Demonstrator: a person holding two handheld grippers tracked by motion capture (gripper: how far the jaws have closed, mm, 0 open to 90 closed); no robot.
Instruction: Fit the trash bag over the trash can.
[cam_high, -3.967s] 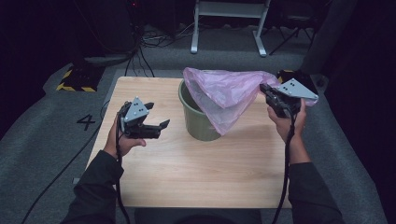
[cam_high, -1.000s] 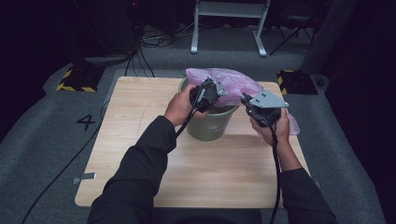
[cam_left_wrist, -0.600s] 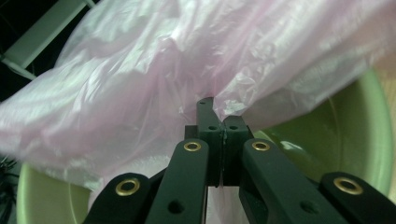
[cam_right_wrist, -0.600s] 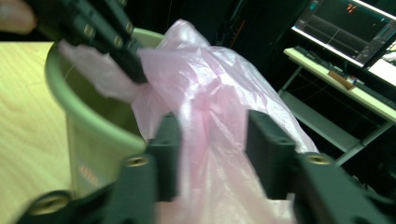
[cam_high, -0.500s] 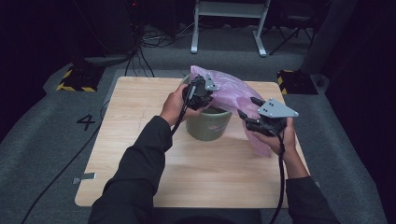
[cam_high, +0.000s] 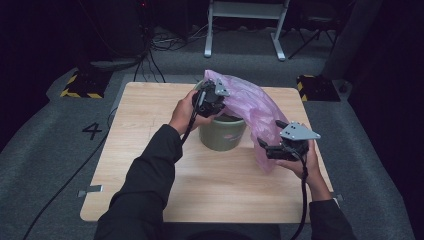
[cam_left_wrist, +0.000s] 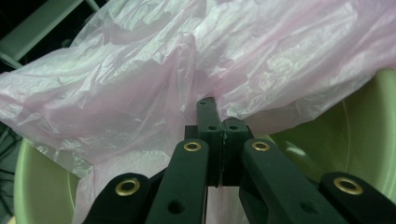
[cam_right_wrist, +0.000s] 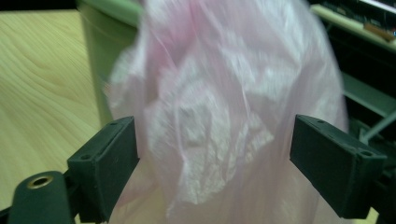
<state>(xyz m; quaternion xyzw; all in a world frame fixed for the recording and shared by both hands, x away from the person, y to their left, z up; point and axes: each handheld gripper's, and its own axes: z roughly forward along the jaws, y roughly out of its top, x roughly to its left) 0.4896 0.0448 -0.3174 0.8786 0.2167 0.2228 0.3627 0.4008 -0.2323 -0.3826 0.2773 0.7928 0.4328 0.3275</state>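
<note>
— Hidden? Far rim of the green bin (cam_high: 222, 134) lost under the pink bag (cam_high: 250, 107); bin floor out of sight, near rim cut off in the left gripper view.

— Changed since four seconds ago? Left claw (cam_high: 216, 95) moved from beside the bin to its rim, clamped tight on a fold of bag (cam_left_wrist: 210, 56). Right claw (cam_high: 267, 146) lower beside the bin, just opened wide, loose bag (cam_right_wrist: 224, 121) hanging between the pads, untouched.

— In the bin? Bag draped over the rim and down the right side, bin standing mid-surface (cam_high: 150, 120).
</note>
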